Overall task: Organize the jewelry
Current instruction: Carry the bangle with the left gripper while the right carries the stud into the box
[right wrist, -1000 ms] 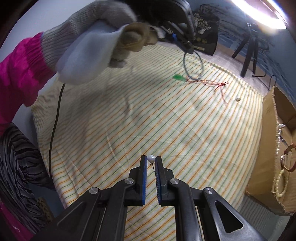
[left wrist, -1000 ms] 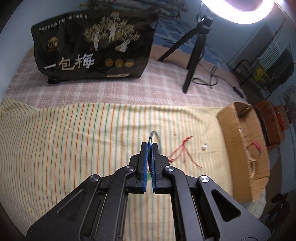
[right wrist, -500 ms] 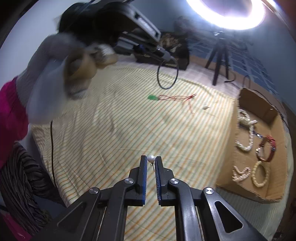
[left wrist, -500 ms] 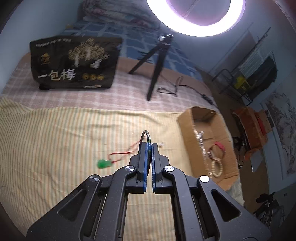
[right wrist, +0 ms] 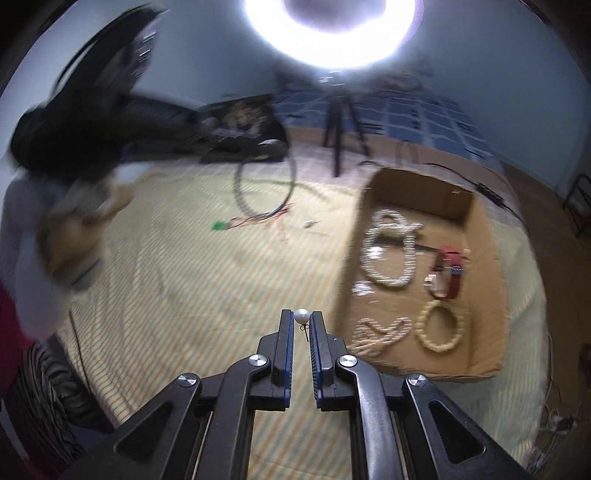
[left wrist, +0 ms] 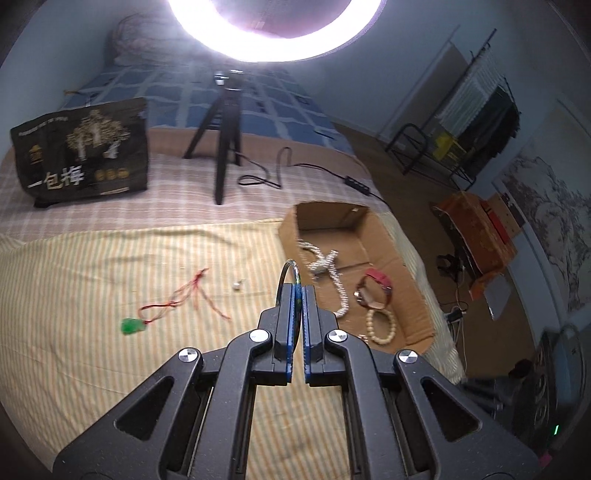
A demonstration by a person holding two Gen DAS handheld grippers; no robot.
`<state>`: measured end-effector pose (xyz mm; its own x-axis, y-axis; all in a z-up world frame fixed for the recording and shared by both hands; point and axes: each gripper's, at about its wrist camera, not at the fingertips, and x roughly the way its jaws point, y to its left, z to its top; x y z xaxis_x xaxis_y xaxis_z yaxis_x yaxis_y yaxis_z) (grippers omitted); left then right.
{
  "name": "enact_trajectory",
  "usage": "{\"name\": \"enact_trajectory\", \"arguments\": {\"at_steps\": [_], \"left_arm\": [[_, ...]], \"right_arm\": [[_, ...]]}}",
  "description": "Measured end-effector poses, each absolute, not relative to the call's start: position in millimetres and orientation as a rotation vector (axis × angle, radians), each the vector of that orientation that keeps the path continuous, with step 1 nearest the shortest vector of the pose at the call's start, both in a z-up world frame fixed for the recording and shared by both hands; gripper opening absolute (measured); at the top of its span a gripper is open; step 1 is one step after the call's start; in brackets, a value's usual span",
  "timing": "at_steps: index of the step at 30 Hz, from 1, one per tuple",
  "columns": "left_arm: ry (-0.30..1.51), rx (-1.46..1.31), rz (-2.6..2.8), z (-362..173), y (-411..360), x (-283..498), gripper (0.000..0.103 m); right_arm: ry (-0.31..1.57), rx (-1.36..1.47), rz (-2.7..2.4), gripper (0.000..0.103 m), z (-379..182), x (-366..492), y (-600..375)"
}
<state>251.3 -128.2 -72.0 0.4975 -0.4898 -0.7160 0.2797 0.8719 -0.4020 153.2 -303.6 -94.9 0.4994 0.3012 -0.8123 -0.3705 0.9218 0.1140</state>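
My left gripper (left wrist: 297,286) is shut on a thin dark bangle (left wrist: 286,271), held above the striped cloth near the left wall of the cardboard box (left wrist: 334,212). In the right wrist view the same bangle (right wrist: 240,195) hangs blurred from the left gripper. My right gripper (right wrist: 301,316) is shut on a pearl earring (right wrist: 301,316), whose pin hangs between the pads, left of the cardboard box (right wrist: 484,288). On the cloth lie a green pendant (left wrist: 132,325) on red cord (left wrist: 184,295) and a second pearl earring (left wrist: 237,284). The box holds pearl strands (right wrist: 388,251), a red watch (left wrist: 375,291) and a bead bracelet (right wrist: 439,328).
A tripod (left wrist: 223,147) under a ring light (left wrist: 273,33) stands on the bed behind, its cable (left wrist: 280,173) trailing right. A black printed bag (left wrist: 81,147) stands at back left. A gloved hand (right wrist: 70,236) with a pink sleeve is at left. The bed's edge drops beyond the box.
Both grippers have risen and swung right toward the cardboard box, each keeping its piece. The box and its contents have come into fuller view; the green pendant now lies left of the left gripper.
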Motion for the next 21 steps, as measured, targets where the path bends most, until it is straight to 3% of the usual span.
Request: {"name": "enact_trajectory", "arguments": {"at_steps": [21], "left_arm": [[0.963,-0.199,-0.623,-75.3,-215.7,233.3,0.001]], "right_arm": [[0.924,0.085,0.171,0.006,-87.9,241.1,-387.4]]}}
